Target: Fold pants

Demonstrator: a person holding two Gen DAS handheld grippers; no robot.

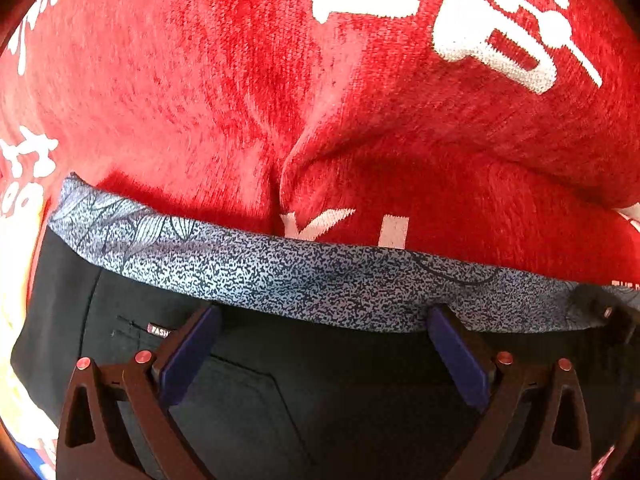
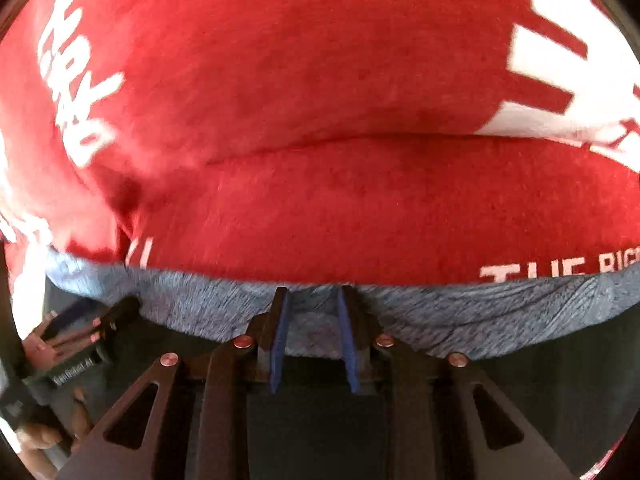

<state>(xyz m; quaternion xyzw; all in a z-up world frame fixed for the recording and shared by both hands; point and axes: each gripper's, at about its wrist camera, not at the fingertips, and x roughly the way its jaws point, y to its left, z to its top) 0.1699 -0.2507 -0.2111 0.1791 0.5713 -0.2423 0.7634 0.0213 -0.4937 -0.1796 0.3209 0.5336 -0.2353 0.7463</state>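
Observation:
Black pants with a blue-speckled inner waistband lie on a red blanket. My left gripper is open, its blue pads wide apart over the black cloth just below the waistband. My right gripper has its jaws close together on both sides of the waistband, with a fold of it between the pads; the pants show dark below. The right view is blurred. The left gripper also shows in the right wrist view, at the left edge with the hand holding it.
A red fleece blanket with white lettering, creased and bunched, covers the surface beyond the waistband. It also fills the upper part of the right wrist view.

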